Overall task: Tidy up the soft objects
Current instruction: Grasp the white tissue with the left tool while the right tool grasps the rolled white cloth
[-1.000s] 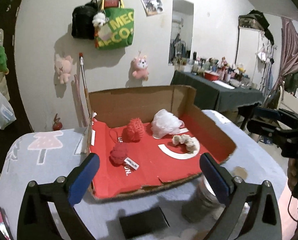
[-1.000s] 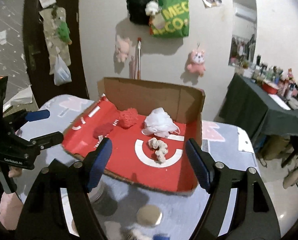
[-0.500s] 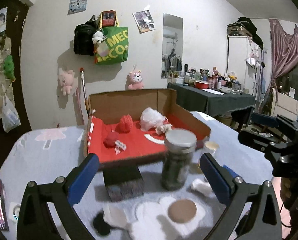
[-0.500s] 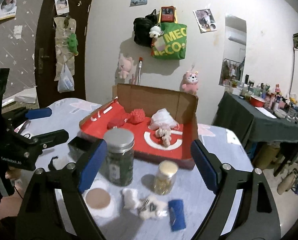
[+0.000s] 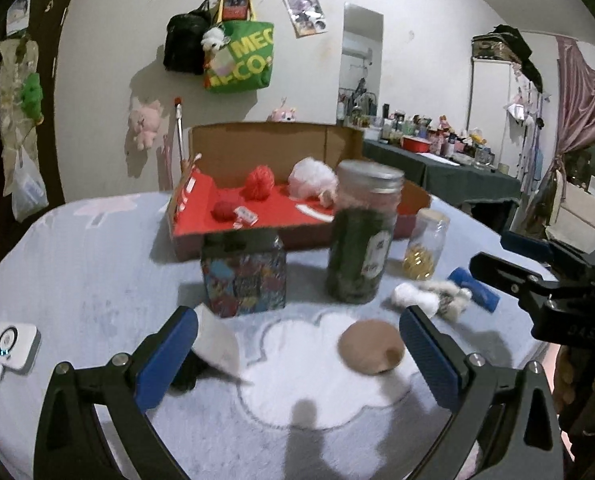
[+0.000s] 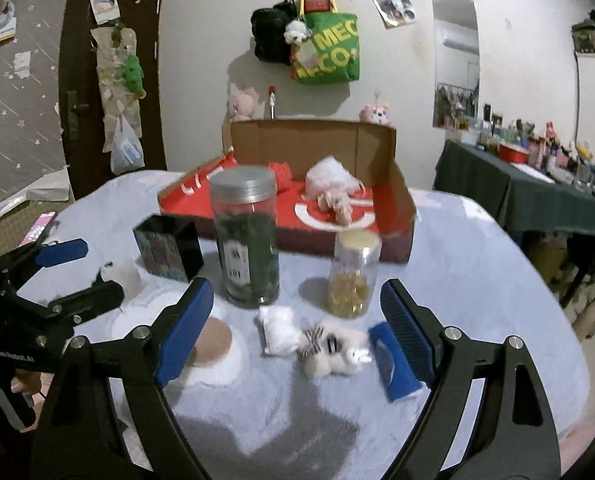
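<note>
Both the left hand-held gripper (image 5: 297,346) and the right hand-held gripper (image 6: 297,316) are spread wide, grasping nothing. Four soft items lie in the box (image 6: 401,200); the white pad (image 6: 279,330), striped plush (image 6: 333,346) and blue roll (image 6: 391,368) lie on the desk (image 6: 477,280) before two jars (image 6: 247,236).

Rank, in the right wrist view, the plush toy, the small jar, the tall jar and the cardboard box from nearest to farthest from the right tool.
1. Plush toy, lying between the right tool's fingers.
2. Small jar, just behind it, right of centre.
3. Tall jar, left of it; too close to call.
4. Cardboard box, at the back.
</note>
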Demonstrator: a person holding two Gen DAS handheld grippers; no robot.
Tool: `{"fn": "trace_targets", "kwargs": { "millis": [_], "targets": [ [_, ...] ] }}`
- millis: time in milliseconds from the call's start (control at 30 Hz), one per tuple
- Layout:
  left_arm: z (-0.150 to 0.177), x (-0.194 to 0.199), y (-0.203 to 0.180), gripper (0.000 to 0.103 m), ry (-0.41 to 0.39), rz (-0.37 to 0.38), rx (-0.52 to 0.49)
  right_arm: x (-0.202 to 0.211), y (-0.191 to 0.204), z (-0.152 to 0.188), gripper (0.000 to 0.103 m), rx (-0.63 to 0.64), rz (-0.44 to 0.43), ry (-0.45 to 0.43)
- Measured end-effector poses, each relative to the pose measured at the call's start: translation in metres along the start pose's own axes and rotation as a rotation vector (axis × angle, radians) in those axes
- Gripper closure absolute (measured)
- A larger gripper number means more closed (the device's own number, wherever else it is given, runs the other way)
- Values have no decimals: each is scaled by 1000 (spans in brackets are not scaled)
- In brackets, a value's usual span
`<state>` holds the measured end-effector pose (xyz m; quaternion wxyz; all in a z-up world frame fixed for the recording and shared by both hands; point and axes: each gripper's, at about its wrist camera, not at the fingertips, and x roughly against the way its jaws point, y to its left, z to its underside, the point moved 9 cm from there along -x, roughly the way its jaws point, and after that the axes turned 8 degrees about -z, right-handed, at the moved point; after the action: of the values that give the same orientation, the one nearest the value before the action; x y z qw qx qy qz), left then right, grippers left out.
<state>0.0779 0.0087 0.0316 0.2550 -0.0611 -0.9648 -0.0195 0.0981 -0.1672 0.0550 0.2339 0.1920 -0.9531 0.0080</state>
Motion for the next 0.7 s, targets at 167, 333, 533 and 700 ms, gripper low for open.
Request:
{"fn": "trace_targets", "kwargs": {
  "millis": [167, 333, 533, 700],
  "targets": [
    [14, -11, 16, 1, 41, -23, 34, -14, -1, 19, 17, -16, -20, 45],
    [16, -15, 29, 9, 52, -37, 41, -27, 0, 29, 17, -10, -25, 80],
    [16, -18, 34, 24, 69, 9, 2, -42, 1, 33, 17, -8, -41, 120],
    [12, -27, 38, 32, 87, 15, -25, -56, 6, 32, 17, 21, -61, 146]
  ]
}}
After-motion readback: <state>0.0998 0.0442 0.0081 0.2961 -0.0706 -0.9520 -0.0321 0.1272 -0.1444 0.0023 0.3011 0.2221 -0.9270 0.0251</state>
